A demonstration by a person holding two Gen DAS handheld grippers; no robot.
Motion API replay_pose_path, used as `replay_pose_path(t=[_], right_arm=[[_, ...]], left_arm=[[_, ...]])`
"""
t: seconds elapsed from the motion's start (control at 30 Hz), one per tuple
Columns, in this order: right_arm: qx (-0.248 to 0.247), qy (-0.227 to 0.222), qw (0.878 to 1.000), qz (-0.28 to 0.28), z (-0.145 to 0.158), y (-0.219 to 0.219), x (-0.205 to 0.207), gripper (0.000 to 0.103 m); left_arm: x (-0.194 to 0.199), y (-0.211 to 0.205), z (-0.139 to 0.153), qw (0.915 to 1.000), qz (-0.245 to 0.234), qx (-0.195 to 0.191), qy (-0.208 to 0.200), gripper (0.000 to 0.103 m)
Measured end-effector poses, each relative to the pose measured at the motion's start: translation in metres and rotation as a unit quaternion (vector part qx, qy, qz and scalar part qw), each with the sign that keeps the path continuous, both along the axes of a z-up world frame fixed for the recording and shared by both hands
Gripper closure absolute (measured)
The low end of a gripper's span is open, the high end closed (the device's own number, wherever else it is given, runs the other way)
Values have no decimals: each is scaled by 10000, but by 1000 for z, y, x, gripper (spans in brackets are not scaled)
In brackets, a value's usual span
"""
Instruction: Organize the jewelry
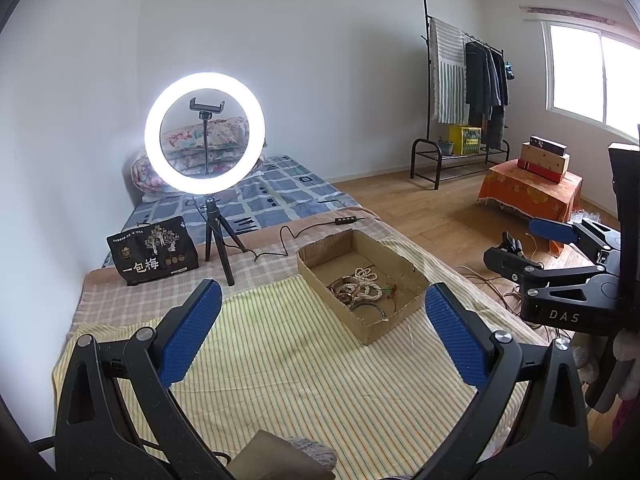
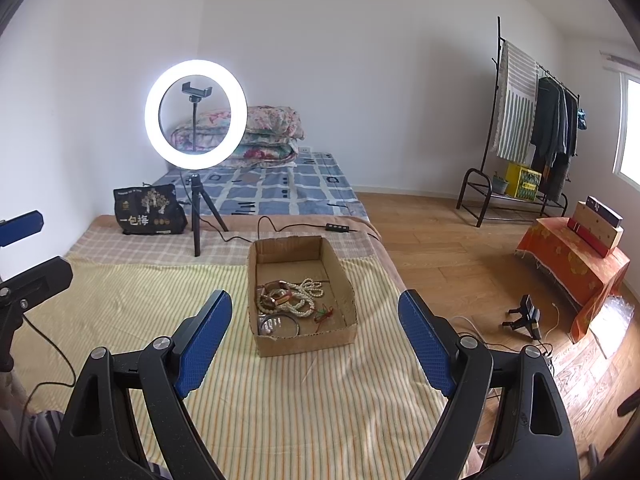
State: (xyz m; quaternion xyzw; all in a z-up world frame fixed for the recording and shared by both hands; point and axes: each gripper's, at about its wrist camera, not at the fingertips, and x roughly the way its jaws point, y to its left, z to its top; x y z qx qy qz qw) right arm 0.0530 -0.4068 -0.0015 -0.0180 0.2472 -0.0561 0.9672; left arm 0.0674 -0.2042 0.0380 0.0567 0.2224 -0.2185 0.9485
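Bedroom scene: low bed (image 2: 280, 400) under a striped yellow cover, wooden floor to the right, clothes rack (image 2: 520, 128) at the far wall. Cardboard box (image 2: 340, 276) sits open-topped on the cover, near the bed's right edge, within reach of both tools. Jewelry (image 2: 290, 300) lies heaped inside the box toward its near end: pearl-like bead strands, bracelets, metal bangles, a small red-green piece. Nothing of it shows loose on the cover. So the pile already lies gathered in the box; this fits either a finished tidy-up or a tangle awaiting sorting.

Left tongs (image 1: 320, 340) are spread wide with nothing between the blue pads, held above the cover and aimed at the box. Right tongs (image 2: 316, 344) are likewise wide and hold nothing, box framed between them. Each tool shows at the edge of the other's view.

Ring light (image 2: 196, 114) on a tripod stands behind the box, lit, likely to brighten the work area; a dark snack bag (image 2: 150, 210) sits beside it.

Hard to read: the strands overlap, so the piece count is unclear; the bangles may be two or three. Box walls hide part of its floor. The person's hands are out of frame.
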Motion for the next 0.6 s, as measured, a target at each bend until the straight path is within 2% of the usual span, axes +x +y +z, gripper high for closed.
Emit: replay_pose_path(t=[0.6], right_arm=[[1, 77, 10000, -39, -7, -1, -1, 18]], left_arm=[[1, 1, -6, 10000, -6, -7, -38, 0]])
